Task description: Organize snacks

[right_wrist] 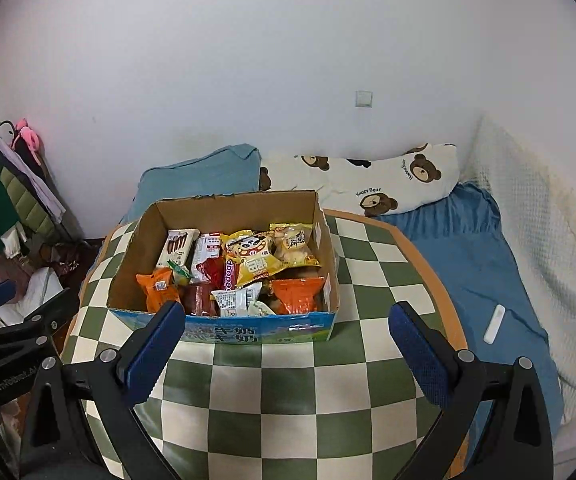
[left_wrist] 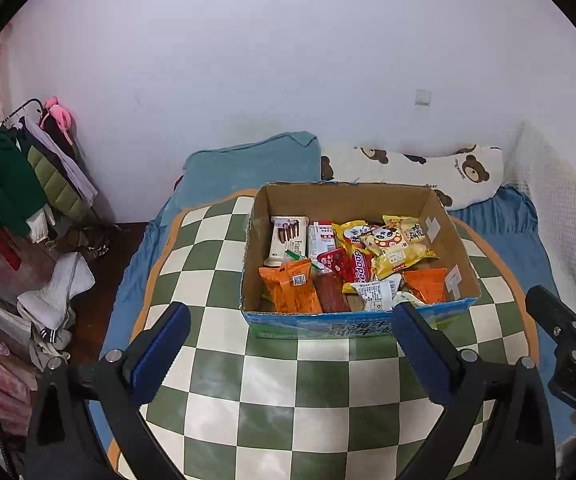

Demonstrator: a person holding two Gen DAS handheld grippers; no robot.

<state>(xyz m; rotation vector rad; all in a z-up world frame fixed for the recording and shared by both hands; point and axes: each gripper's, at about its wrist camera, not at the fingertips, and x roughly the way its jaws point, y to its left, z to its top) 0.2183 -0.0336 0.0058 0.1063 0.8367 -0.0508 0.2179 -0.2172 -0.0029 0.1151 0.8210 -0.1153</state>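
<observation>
Ahead of your two grippers you have one cardboard box on one checkered mat. In the box you can count two orange packets, two yellow bags, one white biscuit pack and one red wrapper; the rest overlap too much to count. Beyond the box lie two pillows: one blue, one bear-print.
</observation>
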